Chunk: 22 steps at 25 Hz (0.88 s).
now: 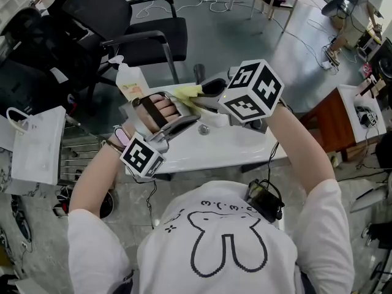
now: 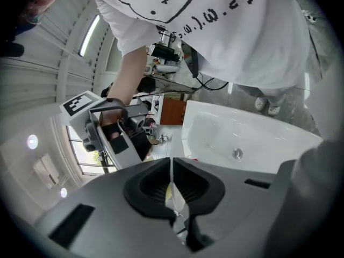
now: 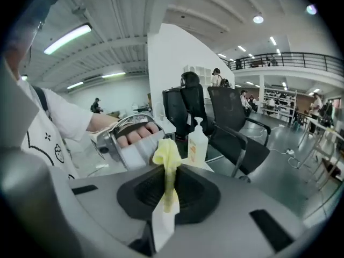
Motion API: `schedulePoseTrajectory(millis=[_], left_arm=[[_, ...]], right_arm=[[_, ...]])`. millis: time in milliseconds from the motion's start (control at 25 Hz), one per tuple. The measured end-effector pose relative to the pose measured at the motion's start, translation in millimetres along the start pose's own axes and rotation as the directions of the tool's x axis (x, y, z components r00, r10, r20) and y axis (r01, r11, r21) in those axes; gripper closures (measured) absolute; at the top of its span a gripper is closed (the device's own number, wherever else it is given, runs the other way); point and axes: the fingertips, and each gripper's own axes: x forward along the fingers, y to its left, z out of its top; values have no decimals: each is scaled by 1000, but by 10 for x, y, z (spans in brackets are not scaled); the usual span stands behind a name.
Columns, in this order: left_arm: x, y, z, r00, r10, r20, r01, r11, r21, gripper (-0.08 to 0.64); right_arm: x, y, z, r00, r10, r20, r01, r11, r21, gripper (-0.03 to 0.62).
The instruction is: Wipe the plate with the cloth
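- White table (image 1: 257, 146) lies below; both grippers hang above its far left part, near the bottle (image 1: 130, 78).
- Left gripper (image 2: 173, 186) is clamped on a thin white edge, which looks like the plate (image 2: 176, 199) seen edge-on.
- Right gripper (image 3: 170, 192) pinches the yellow cloth (image 3: 167, 163); the cloth's bunch stands just past its jaws, close to the left gripper.
- Wiping well likely means holding the plate steady and sweeping the cloth flat across its face with light pressure.

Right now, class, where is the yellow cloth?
The yellow cloth is clamped in the right gripper's fingers, centre of the head view, beside the left gripper, right of the pump bottle.
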Motion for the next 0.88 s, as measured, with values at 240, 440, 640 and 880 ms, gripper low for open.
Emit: schedulePoseTrajectory(millis=[240, 440, 640, 880], left_arm=[[20, -55, 29, 999, -38, -4, 38, 998, 44, 540], [18, -93, 19, 999, -46, -11, 46, 998, 49, 539], [2, -75, 30, 999, -38, -12, 39, 998, 49, 539], [-37, -68, 15, 999, -32, -18, 33, 998, 48, 538]], right_arm=[[161, 41, -97, 997, 58, -58, -58, 998, 1, 541], [271, 2, -110, 990, 101, -97, -102, 995, -4, 541], [396, -144, -85, 987, 95, -131, -93, 995, 21, 541], [569, -386, -74, 986, 52, -159, -40, 996, 80, 541]])
